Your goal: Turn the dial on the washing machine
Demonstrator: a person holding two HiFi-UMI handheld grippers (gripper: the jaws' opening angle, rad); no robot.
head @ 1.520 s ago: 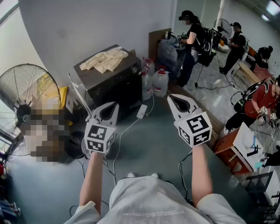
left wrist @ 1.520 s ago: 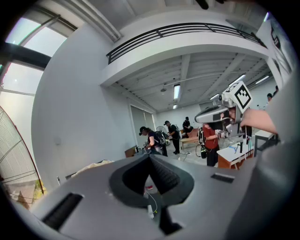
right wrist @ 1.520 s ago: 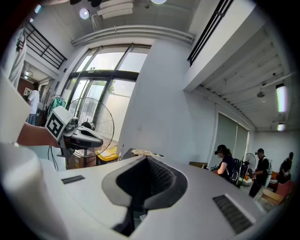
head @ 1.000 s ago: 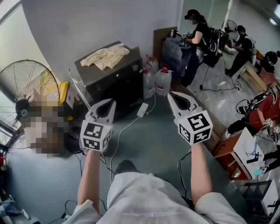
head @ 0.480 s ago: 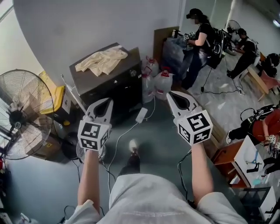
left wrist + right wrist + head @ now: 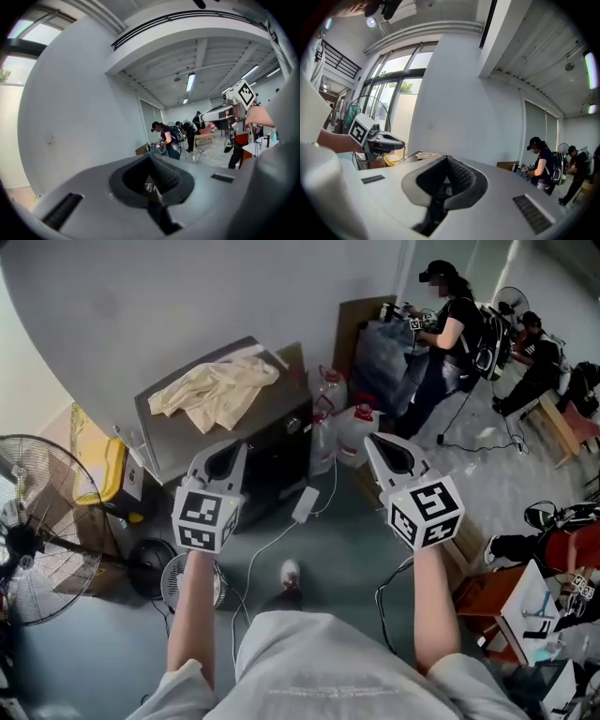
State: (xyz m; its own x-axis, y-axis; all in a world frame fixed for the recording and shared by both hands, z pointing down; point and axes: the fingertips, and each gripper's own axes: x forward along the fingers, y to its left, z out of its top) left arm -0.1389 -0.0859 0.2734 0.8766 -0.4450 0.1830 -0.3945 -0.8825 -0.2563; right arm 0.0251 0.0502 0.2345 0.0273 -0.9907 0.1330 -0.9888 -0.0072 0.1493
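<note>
Cloth (image 6: 214,388) on washing machine (image 6: 277,454), fan (image 6: 42,521) to its left, jugs (image 6: 354,432) to its right, wall (image 6: 187,296) behind

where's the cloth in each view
Head view: cloth upper left of centre, lying on top of the washer.
Left gripper view: not in it.
Right gripper view: cloth small, left of centre, just above the gripper's body.
Shared landmark: person in black cap, seen in all three.
</note>
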